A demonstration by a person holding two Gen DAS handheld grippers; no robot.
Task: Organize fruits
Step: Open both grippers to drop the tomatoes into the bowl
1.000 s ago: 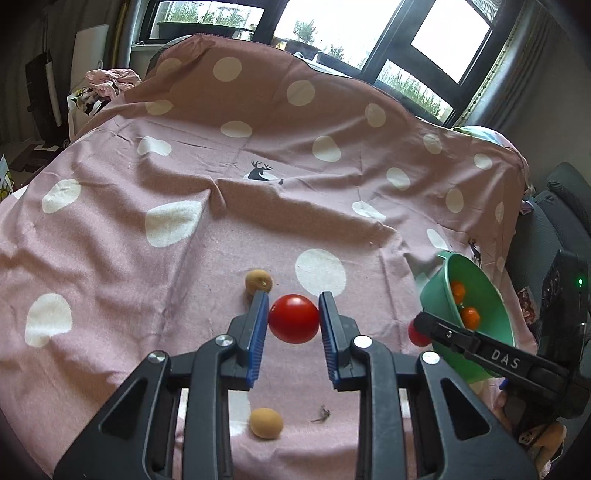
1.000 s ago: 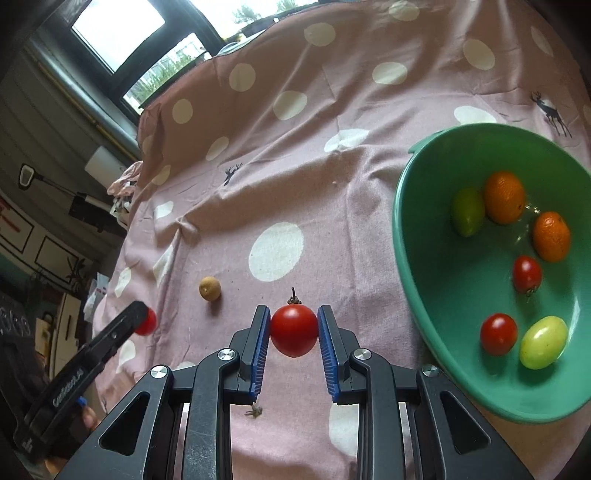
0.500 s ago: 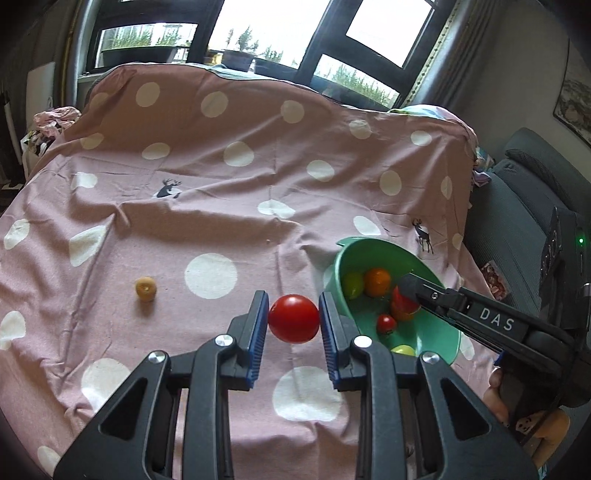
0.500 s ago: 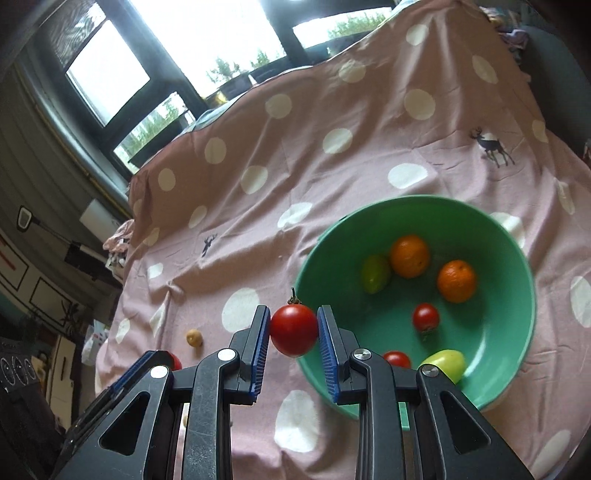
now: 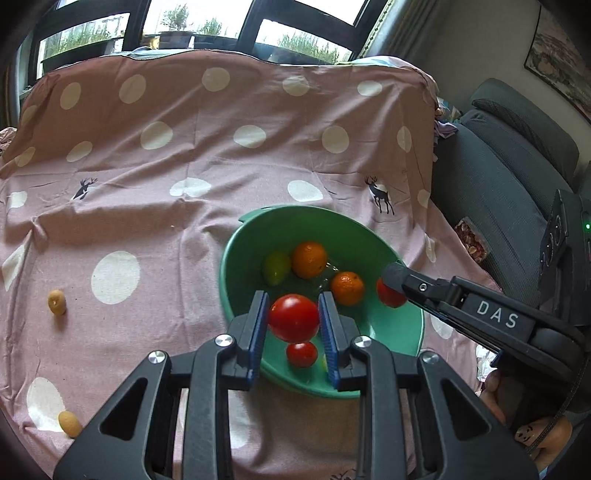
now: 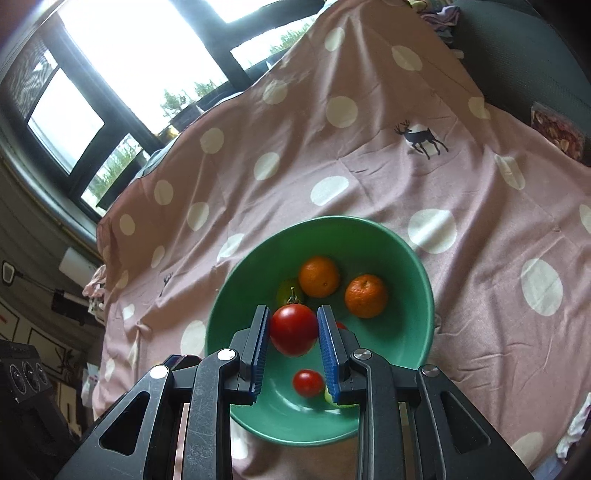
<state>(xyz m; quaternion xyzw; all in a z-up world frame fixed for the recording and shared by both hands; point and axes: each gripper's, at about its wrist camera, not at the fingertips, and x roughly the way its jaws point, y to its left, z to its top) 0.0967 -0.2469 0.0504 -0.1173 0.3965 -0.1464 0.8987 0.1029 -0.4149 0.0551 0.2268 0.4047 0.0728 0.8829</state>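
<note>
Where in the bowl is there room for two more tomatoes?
The green bowl is bare on its right side, below the right orange, and along its left wall. It is crowded at the back, around the oranges and the green fruit.

bowl (image 5: 229, 258) centre open, oranges (image 5: 309, 259) behind

A home living room. Ahead of the left gripper (image 5: 294, 322), a pink polka-dot cloth (image 5: 207, 155) with deer prints covers the worktop; beyond it stand dark-framed windows (image 5: 199, 22) showing greenery. To its right sit a grey sofa (image 5: 517, 155) and a framed picture (image 5: 557, 59).
</note>
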